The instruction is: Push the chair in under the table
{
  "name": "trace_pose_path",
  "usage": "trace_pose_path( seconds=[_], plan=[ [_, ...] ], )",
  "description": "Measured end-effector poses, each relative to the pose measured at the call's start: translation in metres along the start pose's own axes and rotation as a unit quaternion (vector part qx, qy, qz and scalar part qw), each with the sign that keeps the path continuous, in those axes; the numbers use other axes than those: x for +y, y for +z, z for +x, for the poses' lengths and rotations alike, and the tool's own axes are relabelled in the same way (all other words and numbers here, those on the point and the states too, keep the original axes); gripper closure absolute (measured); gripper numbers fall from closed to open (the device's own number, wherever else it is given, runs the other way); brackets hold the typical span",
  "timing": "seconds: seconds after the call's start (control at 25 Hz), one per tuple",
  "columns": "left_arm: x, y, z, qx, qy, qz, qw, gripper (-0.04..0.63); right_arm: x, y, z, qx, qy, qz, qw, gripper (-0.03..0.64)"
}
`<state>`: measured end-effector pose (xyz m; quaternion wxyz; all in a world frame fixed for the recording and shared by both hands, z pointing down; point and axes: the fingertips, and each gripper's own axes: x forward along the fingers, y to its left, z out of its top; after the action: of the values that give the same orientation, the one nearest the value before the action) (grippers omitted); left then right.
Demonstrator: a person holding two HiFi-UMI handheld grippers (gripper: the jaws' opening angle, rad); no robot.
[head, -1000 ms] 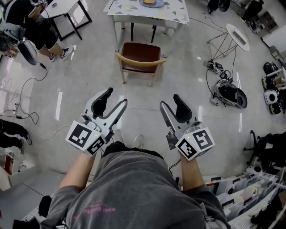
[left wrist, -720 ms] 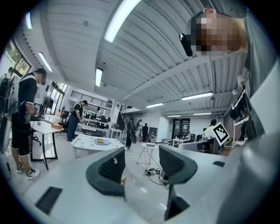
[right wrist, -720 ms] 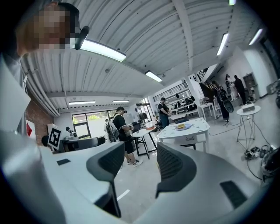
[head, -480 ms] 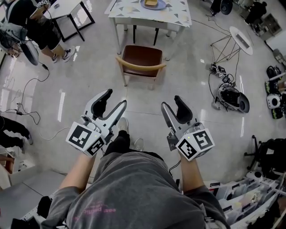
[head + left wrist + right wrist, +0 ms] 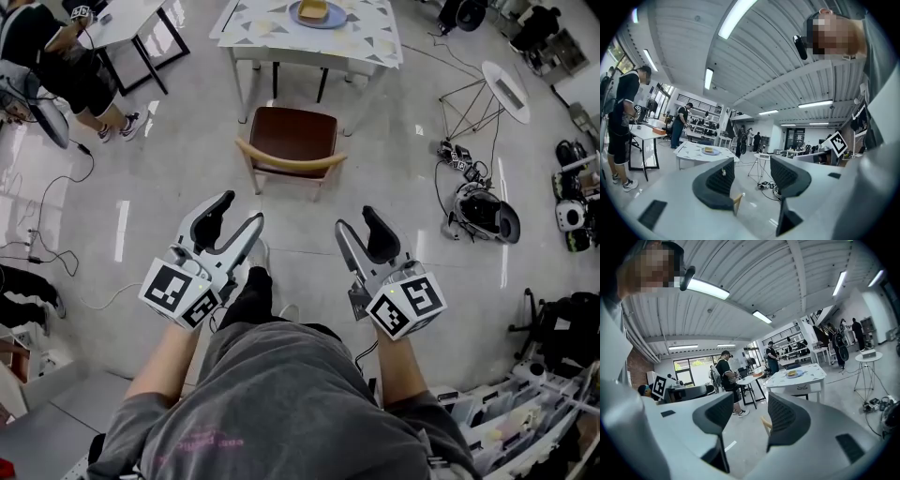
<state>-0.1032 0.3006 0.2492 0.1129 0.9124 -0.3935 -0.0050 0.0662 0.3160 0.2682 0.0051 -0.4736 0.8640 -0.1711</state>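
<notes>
A chair (image 5: 293,134) with a brown seat and a curved wooden backrest (image 5: 289,165) stands on the floor, pulled out from a white patterned table (image 5: 361,42). The table holds a plate (image 5: 317,12) with food. My left gripper (image 5: 239,214) and right gripper (image 5: 356,222) hover side by side, short of the backrest and apart from it, both open and holding nothing. In the left gripper view the left gripper (image 5: 752,176) frames the table (image 5: 701,151) and a bit of backrest (image 5: 737,202). The right gripper (image 5: 750,416) shows the table (image 5: 806,376) too.
A person (image 5: 56,66) stands at a black-legged desk at the upper left. Cables (image 5: 56,178) trail over the floor at left. A round wire-legged side table (image 5: 499,80) and a helmet-like device (image 5: 483,199) lie right of the chair. Cluttered gear lines the right edge.
I have stepped forward: chair and table sit lower and nearer in the head view. Both grippers came along toward the chair, keeping their spacing and open jaws.
</notes>
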Motion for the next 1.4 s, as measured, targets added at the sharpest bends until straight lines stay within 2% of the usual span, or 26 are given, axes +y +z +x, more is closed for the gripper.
trace_pose_path(
  seconds=[0.52, 0.96, 1.4],
  plan=[
    [0.112, 0.018, 0.081, 0.015, -0.023, -0.013, 0.9995, 0.360, -0.046, 0.021, 0.124, 0.017, -0.027, 0.010, 0.999, 0.402],
    [0.197, 0.033, 0.123, 0.028, -0.041, -0.025, 0.9985, 0.362, -0.060, 0.037, 0.214, 0.030, -0.046, 0.015, 0.998, 0.402],
    [0.250, 0.035, 0.157, 0.039, -0.064, -0.024, 0.9969, 0.364, -0.077, 0.037, 0.268, 0.038, -0.073, 0.020, 0.996, 0.403]
  ],
)
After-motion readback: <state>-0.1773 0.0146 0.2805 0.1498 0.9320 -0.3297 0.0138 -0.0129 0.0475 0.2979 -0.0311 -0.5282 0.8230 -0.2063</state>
